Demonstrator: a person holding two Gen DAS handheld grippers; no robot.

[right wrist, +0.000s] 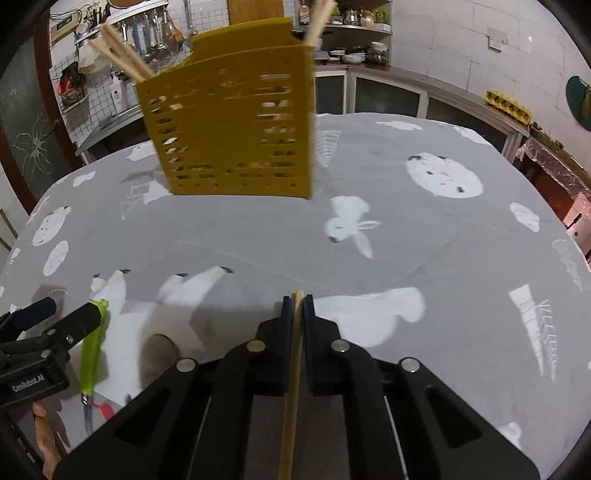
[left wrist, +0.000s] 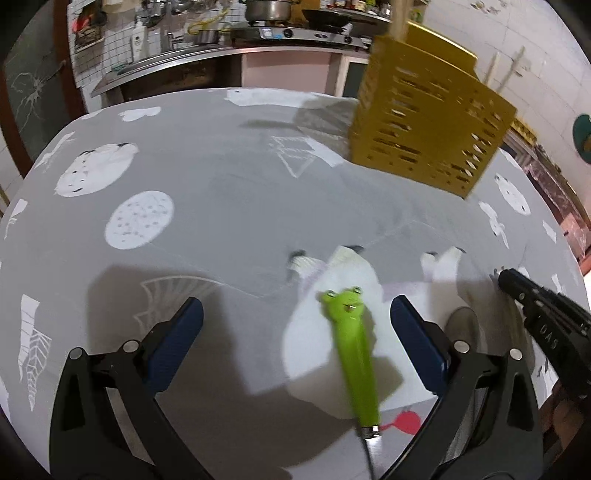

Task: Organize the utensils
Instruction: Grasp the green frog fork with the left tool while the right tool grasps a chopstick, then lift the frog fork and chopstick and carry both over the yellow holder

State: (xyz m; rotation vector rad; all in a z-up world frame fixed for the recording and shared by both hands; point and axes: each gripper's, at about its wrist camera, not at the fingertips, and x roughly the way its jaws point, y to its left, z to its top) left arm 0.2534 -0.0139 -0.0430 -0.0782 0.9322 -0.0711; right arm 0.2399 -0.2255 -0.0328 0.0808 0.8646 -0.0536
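Note:
A yellow slotted utensil holder point(right wrist: 236, 125) stands on the grey patterned tablecloth point(right wrist: 424, 236), with wooden chopsticks point(right wrist: 122, 55) sticking out of its top; it also shows in the left wrist view as the holder point(left wrist: 428, 133) at the upper right. My right gripper point(right wrist: 297, 301) is shut on a wooden chopstick point(right wrist: 291, 387) that runs back between its pads. A utensil with a green frog-head handle point(left wrist: 354, 343) lies on the cloth between the fingers of my left gripper point(left wrist: 295, 314), which is open and not touching it.
The table's round edge curves close on all sides. Behind it are a kitchen counter with a pot point(left wrist: 267, 9), hanging tools on a wall grid point(right wrist: 85, 85) and cabinets point(right wrist: 388, 96). The right gripper's tip point(left wrist: 524, 291) reaches into the left wrist view.

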